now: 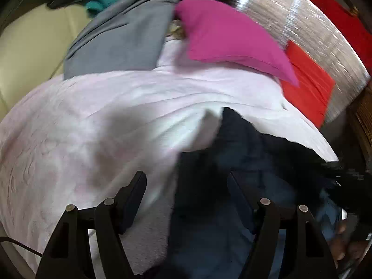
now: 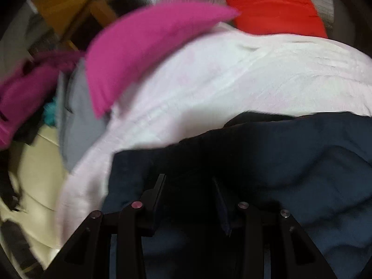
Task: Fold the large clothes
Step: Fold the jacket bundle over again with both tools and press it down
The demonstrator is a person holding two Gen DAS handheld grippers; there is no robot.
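A dark navy garment (image 1: 220, 186) lies bunched on a pale pink cloth (image 1: 93, 116) that covers the work surface. My left gripper (image 1: 187, 176) is open, its fingers spread wide just above the navy garment's left edge, holding nothing. In the right wrist view the navy garment (image 2: 279, 153) fills the lower right. My right gripper (image 2: 188, 179) is open over it, with dark fabric between and below the fingers. The pale pink cloth (image 2: 209, 81) lies beyond it. Both views are blurred.
A magenta garment (image 1: 227, 37), a grey garment (image 1: 125, 37) and a red garment (image 1: 309, 86) lie at the far side, with a teal piece (image 1: 102, 0). A cream surface (image 1: 34, 46) is at left. A silvery surface (image 1: 302, 23) is behind.
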